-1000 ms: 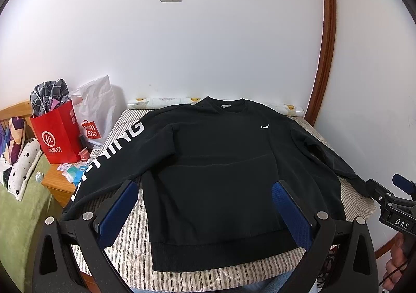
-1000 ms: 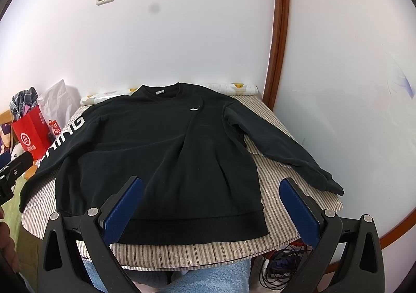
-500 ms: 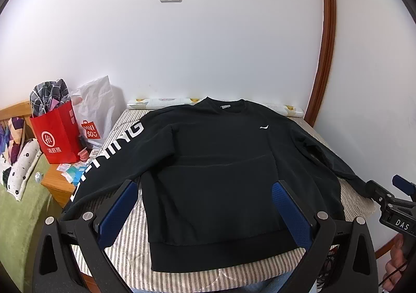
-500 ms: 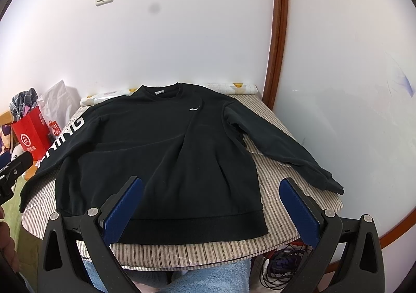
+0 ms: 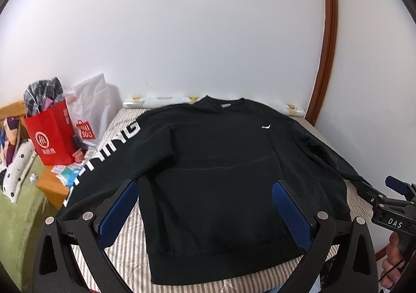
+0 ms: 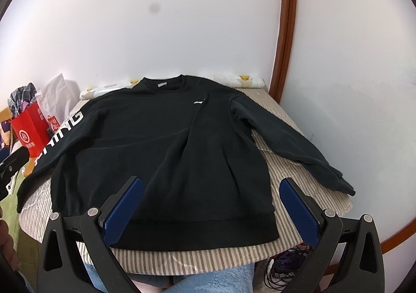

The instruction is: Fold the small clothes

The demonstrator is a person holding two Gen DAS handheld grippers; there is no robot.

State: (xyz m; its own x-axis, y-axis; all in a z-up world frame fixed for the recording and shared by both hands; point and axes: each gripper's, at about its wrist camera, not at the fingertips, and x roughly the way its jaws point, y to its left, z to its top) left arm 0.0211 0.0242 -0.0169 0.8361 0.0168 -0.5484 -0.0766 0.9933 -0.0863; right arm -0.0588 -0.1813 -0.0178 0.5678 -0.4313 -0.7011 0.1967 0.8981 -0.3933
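A black sweatshirt point(image 5: 215, 163) point(image 6: 161, 147) lies flat, front up, on a striped table point(image 5: 130, 238) point(image 6: 283, 121), collar toward the wall and both sleeves spread out. White letters run down its left sleeve point(image 5: 111, 147). The right sleeve point(image 6: 288, 144) reaches the table's right edge. My left gripper point(image 5: 205, 207) hovers open above the hem, holding nothing. Over the hem's right part my right gripper point(image 6: 210, 204) is open too and empty. The right gripper's tip point(image 5: 390, 202) also shows at the right of the left wrist view.
A red paper bag point(image 5: 49, 134) and a white plastic bag point(image 5: 93, 103) stand on a wooden stand left of the table. White walls and a brown door frame point(image 6: 286, 27) lie behind. A person's blue-clad knees point(image 6: 197, 280) sit below the table edge, cables point(image 6: 286, 267) beside them.
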